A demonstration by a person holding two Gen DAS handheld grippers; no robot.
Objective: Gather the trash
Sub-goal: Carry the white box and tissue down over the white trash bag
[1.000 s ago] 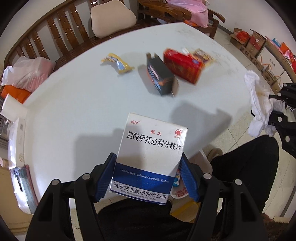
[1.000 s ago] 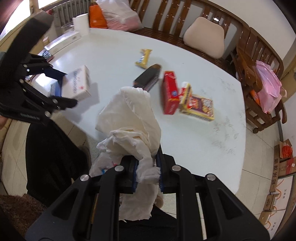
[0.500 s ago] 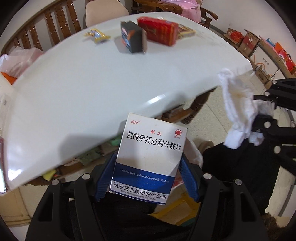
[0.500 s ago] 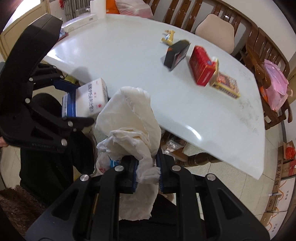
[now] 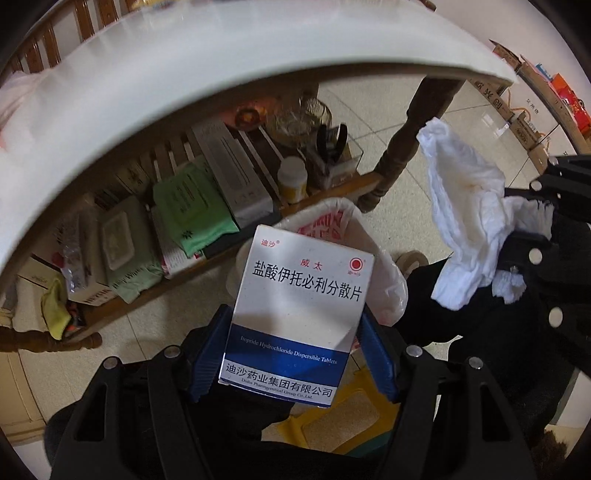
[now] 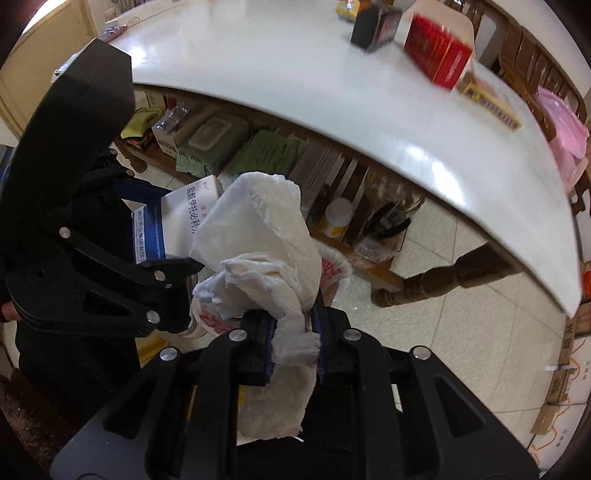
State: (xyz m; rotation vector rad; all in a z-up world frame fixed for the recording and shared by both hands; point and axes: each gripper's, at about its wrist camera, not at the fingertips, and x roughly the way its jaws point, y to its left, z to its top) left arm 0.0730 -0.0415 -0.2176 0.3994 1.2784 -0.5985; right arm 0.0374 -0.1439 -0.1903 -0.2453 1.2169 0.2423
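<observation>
On the left, the left tool grips a white-and-blue medicine box between its blue pads, the box standing upright with its printed face toward the camera. Just beyond the box, low by the floor, sits a bin lined with a white plastic bag with red print, its mouth open and partly hidden behind the box. Farther back, the white table arches overhead, and a wooden shelf under it carries green packets, a pale wipes pack, a grey box and a yellow jar with a white lid. To the right, the right tool is clamped narrowly on a crumpled white tissue wad, which bulges above the pads and hangs below them; it is near the medicine box and above the bag's rim. On the far table top in the right wrist view stand a black box, a red box and, right of it, a flat yellow packet.
</observation>
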